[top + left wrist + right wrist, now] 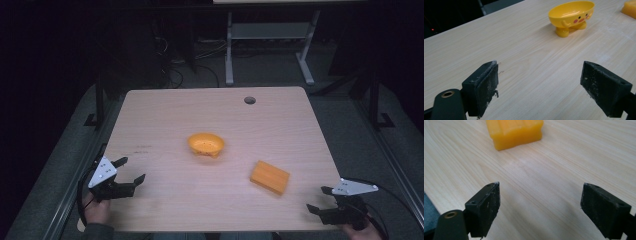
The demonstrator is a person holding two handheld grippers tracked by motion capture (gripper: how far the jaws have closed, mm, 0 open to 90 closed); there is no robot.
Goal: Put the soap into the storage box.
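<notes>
Work in hand: an orange block and a yellow bowl are set out on the table; the block is judged the thing to be lifted, probably into the bowl
Left gripper: held low over the near left corner, jaws spread wide, nothing between them; bare wood is seen between the jaws in the left gripper view
Right gripper: held at the near right edge, jaws spread just as wide, nothing gripped; it is pointed toward the block, which is seen ahead in the right gripper view
Block position: flat on the table, right of centre, near the right gripper but apart from it, and well apart from the bowl
Block look: a rectangular slab with rounded edges and shallow grooves along its top, waxy and slightly translucent, much like a bar of soap
Block handling: judged light and fairly stiff, with a smooth skin that may slip under hard pads; a firm squeeze could dent it
Where to grip: across the two long sides, near the middle, jaws lowered close to the table so the flat faces are met squarely
Bowl position: upright near the table's centre, empty as far as can be seen
Bowl look: a small plastic dish on stubby feet, with a face printed on its side
Bowl handling: judged light and easily tipped if the rim is knocked
Risk: the block may be pushed along the wood if one jaw touches first
</notes>
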